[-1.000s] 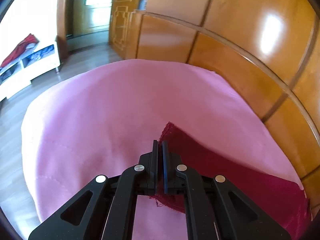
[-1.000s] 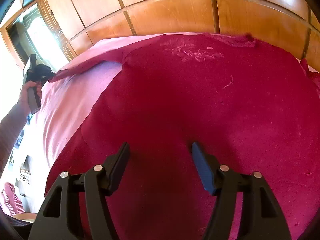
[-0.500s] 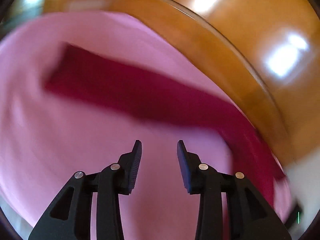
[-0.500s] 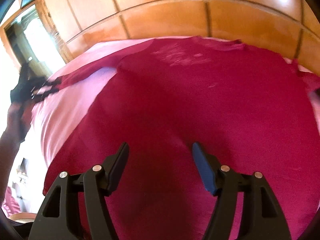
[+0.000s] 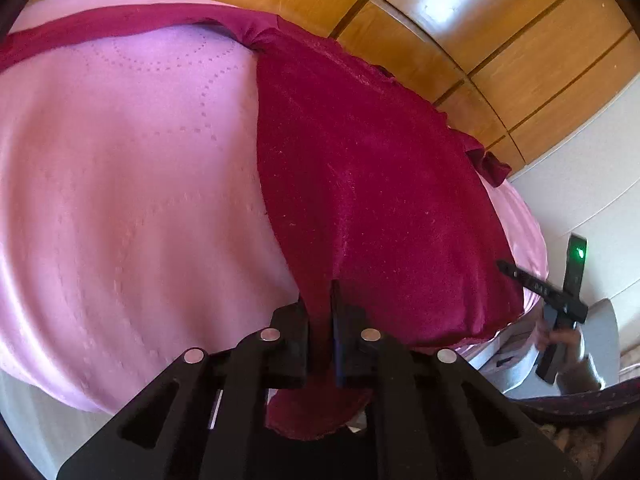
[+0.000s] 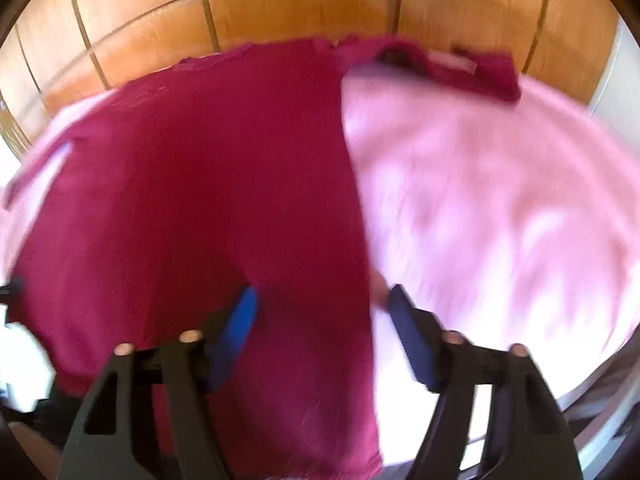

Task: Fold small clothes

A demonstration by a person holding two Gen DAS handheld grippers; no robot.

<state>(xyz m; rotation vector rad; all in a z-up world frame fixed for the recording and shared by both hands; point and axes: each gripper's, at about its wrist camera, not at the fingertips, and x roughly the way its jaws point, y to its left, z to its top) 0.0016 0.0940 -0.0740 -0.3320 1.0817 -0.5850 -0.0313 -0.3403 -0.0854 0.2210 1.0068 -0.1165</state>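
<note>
A dark red long-sleeved top [image 5: 368,184] lies spread on a pink bedsheet [image 5: 120,184]. One sleeve [image 5: 100,30] stretches along the far edge to the left. My left gripper [image 5: 320,300] is shut on the near left corner of the top's hem, with cloth pinched between the fingers. In the right wrist view the top [image 6: 200,184] fills the left half, its other sleeve [image 6: 480,72] bunched at the far right. My right gripper [image 6: 320,304] is open and straddles the top's right side edge near the hem. The right gripper also shows in the left wrist view [image 5: 536,284].
Wooden wardrobe panels [image 5: 460,32] stand right behind the bed. A white wall [image 5: 592,168] is at the right. The pink sheet [image 6: 500,208] lies bare to the right of the top. The right wrist view is blurred by motion.
My left gripper let go of the sleeve end, swung to the hem and shut on its left corner. My right gripper moved right, from over the top's middle to its right edge, still open.
</note>
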